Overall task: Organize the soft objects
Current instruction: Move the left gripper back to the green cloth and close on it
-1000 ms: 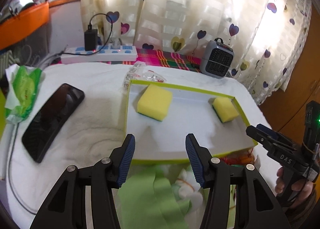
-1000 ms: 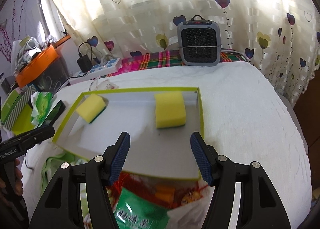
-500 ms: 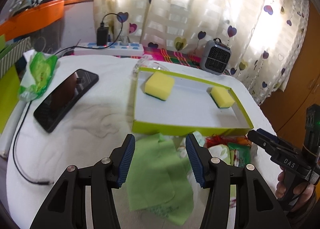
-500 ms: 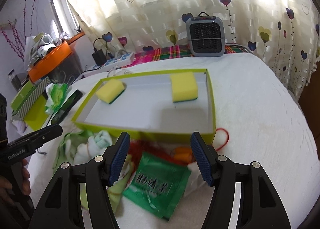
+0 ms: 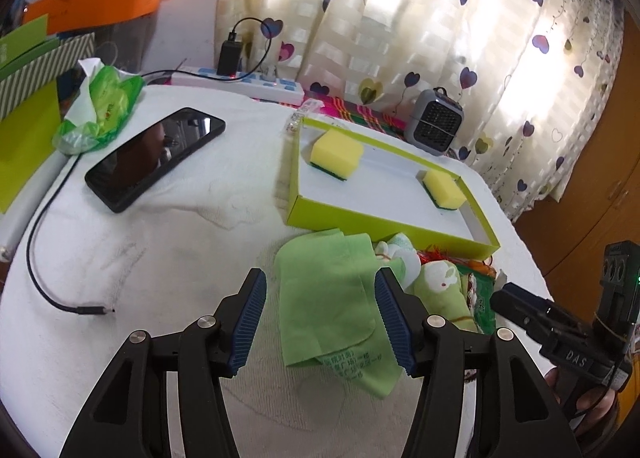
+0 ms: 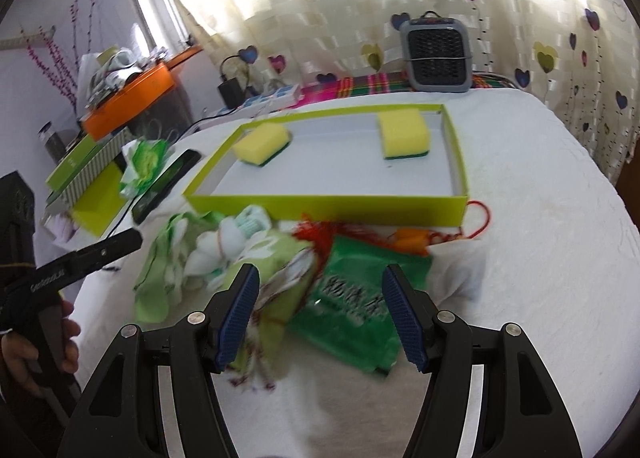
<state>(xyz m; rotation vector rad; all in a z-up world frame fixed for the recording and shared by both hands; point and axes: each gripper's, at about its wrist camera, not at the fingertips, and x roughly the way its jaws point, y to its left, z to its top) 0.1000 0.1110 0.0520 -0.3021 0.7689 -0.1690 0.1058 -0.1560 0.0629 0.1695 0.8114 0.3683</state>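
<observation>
A lime-green tray [image 5: 384, 217] [image 6: 328, 205] on the white table holds two yellow sponges [image 5: 337, 153] [image 5: 444, 189], also in the right wrist view [image 6: 262, 143] [image 6: 404, 134]. In front of it lies a pile of soft things: a green cloth [image 5: 328, 306], a green-and-white bundle [image 5: 438, 290] [image 6: 224, 246], a dark green packet [image 6: 356, 306] and a red cord [image 6: 476, 221]. My left gripper [image 5: 320, 322] is open and empty above the cloth. My right gripper [image 6: 320, 318] is open and empty above the packet.
A black phone [image 5: 156, 155], a green tissue pack [image 5: 102, 109], a power strip [image 5: 244, 81] and a loose cable [image 5: 52, 290] lie on the left. A small grey heater [image 5: 434, 127] [image 6: 436, 57] stands behind the tray. An orange box [image 6: 128, 101] is far left.
Both grippers have pulled back from the tray toward the near edge and risen. The pile in front of the tray has come into view under them. Both stay open.
</observation>
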